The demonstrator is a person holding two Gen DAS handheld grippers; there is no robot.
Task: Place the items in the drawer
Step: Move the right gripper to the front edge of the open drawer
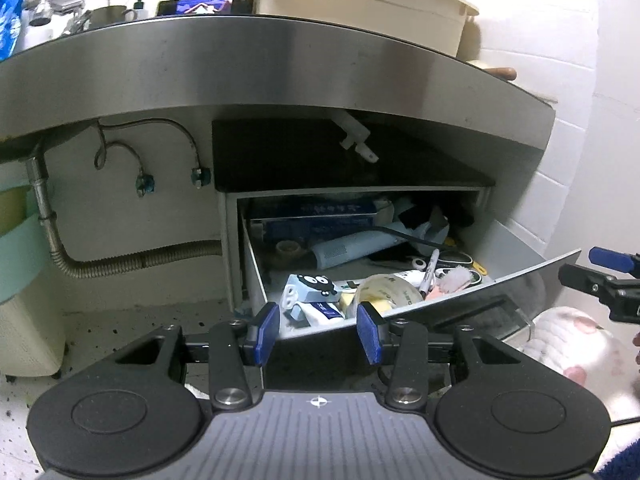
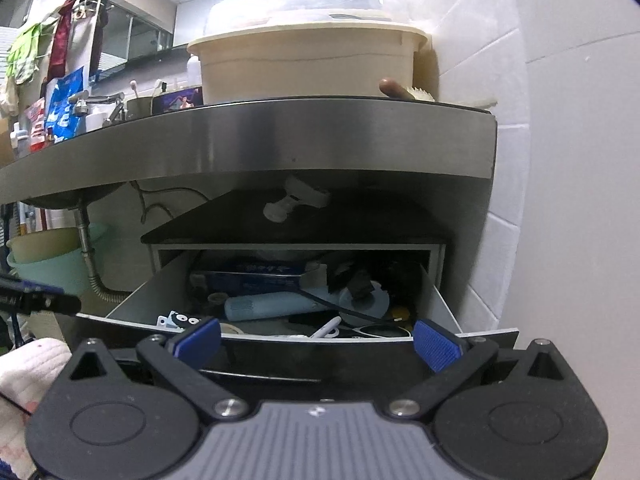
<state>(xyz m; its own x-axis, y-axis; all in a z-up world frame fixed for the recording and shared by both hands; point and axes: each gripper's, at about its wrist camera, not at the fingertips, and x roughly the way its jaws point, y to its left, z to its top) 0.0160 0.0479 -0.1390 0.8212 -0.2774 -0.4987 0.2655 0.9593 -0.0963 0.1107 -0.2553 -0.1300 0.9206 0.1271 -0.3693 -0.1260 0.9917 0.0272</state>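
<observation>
A white drawer [image 1: 532, 268] stands pulled out below a steel counter, crammed with items: a blue box [image 1: 316, 216], a pale blue cylinder [image 1: 352, 248], a cartoon carton [image 1: 312, 286], a tape roll [image 1: 388, 288] and a marker [image 1: 430, 270]. My left gripper [image 1: 318, 330] hovers open just in front of the drawer's front panel, nothing between its fingers. The right wrist view shows the same drawer [image 2: 132, 300] from the front, with the cylinder [image 2: 272, 306] inside. My right gripper [image 2: 316, 344] is wide open and empty before the front panel; it also shows at the far right as the right gripper [image 1: 600, 276].
A steel counter edge [image 1: 280, 64] overhangs the drawer, carrying a cream tub [image 2: 304, 68], a phone and bottles. Pipes and a flexible hose [image 1: 120, 260] run at the left. A tiled wall [image 2: 560, 160] closes the right side. A pink quilted sleeve [image 1: 568, 344] is low right.
</observation>
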